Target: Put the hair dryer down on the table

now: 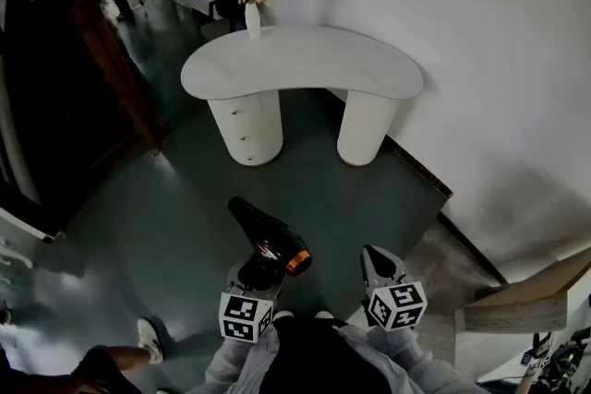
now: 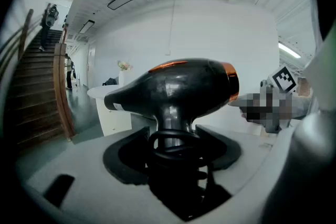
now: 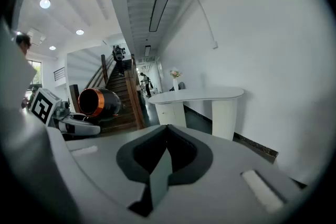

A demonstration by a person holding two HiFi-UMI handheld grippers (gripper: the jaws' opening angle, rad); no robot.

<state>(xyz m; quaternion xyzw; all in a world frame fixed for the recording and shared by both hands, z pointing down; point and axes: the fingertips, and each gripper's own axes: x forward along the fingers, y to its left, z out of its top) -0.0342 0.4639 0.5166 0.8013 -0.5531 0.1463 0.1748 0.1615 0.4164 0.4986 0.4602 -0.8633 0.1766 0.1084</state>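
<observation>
Hair dryer: the hair dryer point(image 1: 268, 240) is up in the air in front of the person, a black body with an orange ring point(image 1: 297, 263) at the back. Its nozzle aims toward the table point(image 1: 305, 60), which is well apart from it.
Left gripper: the left gripper point(image 1: 261, 265) has its jaws clamped on the handle point(image 2: 176, 118) just under the body, so the barrel rides above them.
Right gripper: the right gripper point(image 1: 383, 268) hangs beside the left one with its jaws closed on each other and nothing between them.
Table: it has a white curved top on two round legs against the wall point(image 1: 480, 60), across a stretch of dark floor point(image 1: 185, 226). A vase of flowers point(image 1: 252, 9) stands at its far edge, and the rest of the top looks bare.
Handling: I judge it a stiff plastic shell of moderate weight, top-heavy over the handle. The glossy surface could swivel in the pads. The handle is the right place to hold it. It will probably not stand, so lay it on its side.
Cord: dark loops point(image 2: 176, 147) circle the handle at the jaws and are likely the cord. Its end and plug are nowhere in sight.
Hard to make out: those loops cover the pad contact in the left gripper view. In the head view the body hides the handle.
</observation>
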